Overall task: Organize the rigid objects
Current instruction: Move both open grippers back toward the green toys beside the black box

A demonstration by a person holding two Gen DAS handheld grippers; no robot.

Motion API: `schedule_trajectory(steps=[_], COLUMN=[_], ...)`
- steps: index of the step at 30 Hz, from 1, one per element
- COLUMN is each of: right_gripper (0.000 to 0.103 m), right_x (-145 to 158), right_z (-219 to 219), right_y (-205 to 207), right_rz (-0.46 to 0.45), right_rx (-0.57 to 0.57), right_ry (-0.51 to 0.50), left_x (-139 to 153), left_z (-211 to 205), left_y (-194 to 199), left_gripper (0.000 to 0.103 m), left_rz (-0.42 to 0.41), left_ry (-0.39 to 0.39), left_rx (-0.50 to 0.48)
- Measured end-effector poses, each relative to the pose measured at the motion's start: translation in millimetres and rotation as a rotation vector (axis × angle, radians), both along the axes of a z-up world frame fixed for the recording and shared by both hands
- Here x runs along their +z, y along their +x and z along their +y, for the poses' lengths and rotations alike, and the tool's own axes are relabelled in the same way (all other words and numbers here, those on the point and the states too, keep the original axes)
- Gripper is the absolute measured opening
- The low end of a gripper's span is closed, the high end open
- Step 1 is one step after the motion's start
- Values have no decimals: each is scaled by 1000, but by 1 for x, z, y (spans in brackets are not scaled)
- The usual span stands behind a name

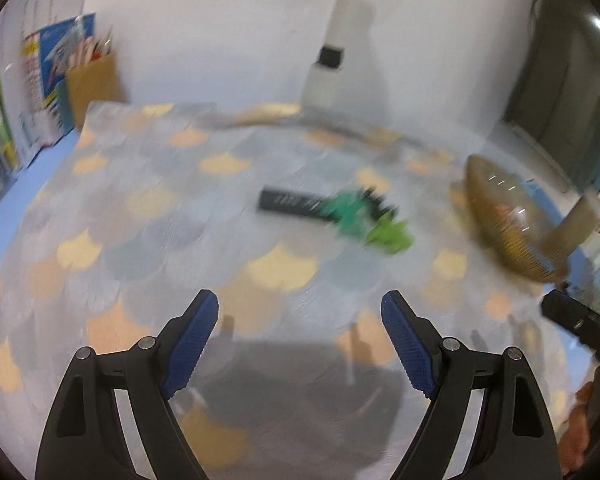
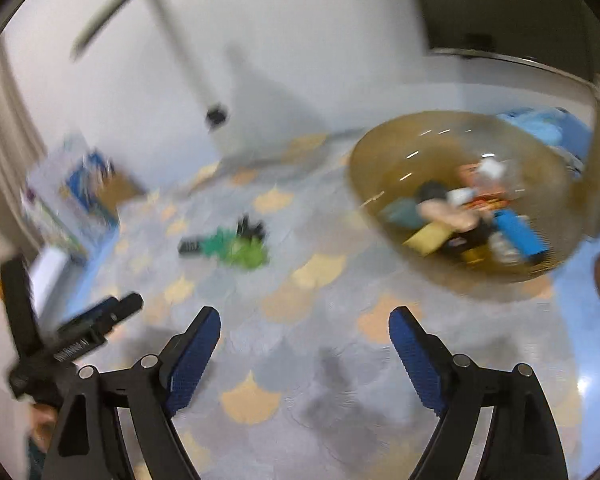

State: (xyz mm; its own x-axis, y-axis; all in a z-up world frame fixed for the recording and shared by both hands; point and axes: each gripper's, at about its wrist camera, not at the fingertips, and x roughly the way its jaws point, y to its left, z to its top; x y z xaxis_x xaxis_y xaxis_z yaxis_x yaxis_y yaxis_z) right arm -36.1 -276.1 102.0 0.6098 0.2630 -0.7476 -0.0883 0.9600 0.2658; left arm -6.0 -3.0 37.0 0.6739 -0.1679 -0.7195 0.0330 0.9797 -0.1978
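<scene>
Toys (image 2: 476, 216) fill the bowl (image 2: 384, 168), seen only in the right view. Left claw (image 1: 300, 344) and right claw (image 2: 305, 354) gape wide, empty.

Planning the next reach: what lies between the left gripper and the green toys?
Only bare patterned cloth lies between the open left gripper and the green toys, shown in the left wrist view.

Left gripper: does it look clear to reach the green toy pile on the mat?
Probably yes: the left gripper is open and empty, and only bare patterned mat lies between it and the green toy pile.
</scene>
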Motion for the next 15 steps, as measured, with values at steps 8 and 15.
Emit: schedule_trajectory(steps=[8, 15], right_gripper=[85, 86], right_x=[-69, -71], right_z=[27, 9], right_y=[13, 20], right_rz=[69, 94], right_rx=[26, -11], right_ry=[-108, -40], left_x=[-33, -38], left_z=[-17, -11], left_y=[3, 4], left_gripper=[83, 83], left_rz=[62, 76], left_ry=[113, 109], left_rx=[8, 34])
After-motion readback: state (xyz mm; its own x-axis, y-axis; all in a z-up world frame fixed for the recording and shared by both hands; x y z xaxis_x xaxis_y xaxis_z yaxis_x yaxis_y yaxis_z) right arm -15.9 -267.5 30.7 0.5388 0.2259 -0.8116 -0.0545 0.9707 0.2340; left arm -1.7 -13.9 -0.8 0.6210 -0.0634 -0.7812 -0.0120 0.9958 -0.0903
